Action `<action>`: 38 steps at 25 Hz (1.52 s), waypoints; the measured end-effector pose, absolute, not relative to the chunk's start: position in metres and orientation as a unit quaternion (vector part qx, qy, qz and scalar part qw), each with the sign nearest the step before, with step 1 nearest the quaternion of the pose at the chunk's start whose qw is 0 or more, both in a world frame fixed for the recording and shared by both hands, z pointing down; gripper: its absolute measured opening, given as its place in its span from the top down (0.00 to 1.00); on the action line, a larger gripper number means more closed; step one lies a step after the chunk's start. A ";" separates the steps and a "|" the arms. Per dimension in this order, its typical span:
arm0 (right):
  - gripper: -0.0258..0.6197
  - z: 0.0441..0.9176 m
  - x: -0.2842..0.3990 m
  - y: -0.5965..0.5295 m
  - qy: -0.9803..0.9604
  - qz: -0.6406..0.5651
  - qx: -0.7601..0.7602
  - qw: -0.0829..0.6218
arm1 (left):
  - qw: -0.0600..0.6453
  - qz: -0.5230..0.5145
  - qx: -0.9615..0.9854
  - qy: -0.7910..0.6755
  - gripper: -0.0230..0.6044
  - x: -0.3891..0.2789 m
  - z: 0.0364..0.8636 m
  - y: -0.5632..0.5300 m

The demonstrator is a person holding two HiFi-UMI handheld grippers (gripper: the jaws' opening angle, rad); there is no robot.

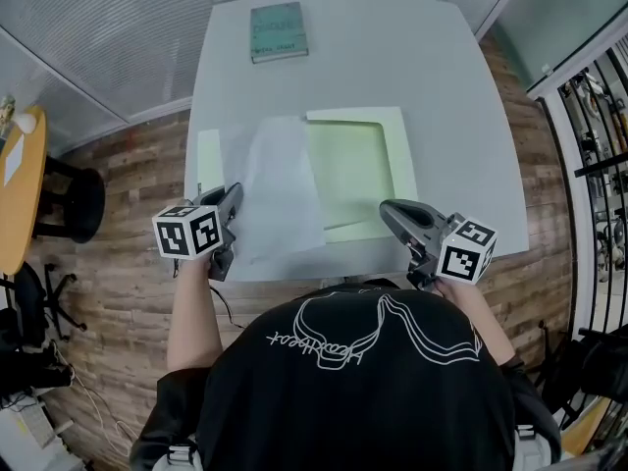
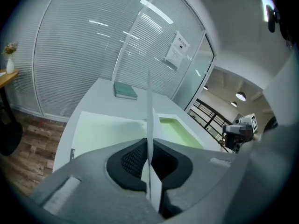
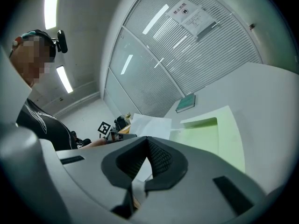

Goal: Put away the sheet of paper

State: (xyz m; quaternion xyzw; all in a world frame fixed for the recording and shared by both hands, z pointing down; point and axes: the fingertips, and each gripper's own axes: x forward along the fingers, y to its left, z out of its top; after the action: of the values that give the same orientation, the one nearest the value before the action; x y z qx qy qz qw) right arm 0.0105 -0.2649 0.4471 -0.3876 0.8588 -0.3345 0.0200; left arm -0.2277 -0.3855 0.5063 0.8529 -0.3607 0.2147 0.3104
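Plainly blank, thin white sheet of paper (image 1: 280,189).

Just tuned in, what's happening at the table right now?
A person works two hand-held grippers at a white table. The left gripper is clamped on the sheet of paper, which overlaps the left side of a light green tray. The right gripper is shut and empty near the tray's front corner. The paper is not yet put away.
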 end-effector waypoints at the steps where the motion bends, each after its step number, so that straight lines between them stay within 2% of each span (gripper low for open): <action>1: 0.95 0.449 0.010 -0.265 0.858 -0.336 -0.387 0.022 | 0.308 0.220 0.851 -0.363 0.94 -0.228 0.510 -0.387; 22: 0.95 0.465 0.025 -0.269 0.843 -0.356 -0.404 0.013 | 0.354 0.248 0.825 -0.364 0.94 -0.235 0.567 -0.409; 38: 0.95 0.469 0.043 -0.268 0.832 -0.364 -0.418 0.029 | 0.413 0.231 0.808 -0.350 0.94 -0.188 0.593 -0.415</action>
State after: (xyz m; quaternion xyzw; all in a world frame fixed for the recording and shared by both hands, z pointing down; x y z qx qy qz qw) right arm 0.0434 -0.2680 0.4692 -0.4177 0.8321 -0.3636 0.0295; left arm -0.1876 -0.4154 0.5931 0.8084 -0.3498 0.2312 0.4132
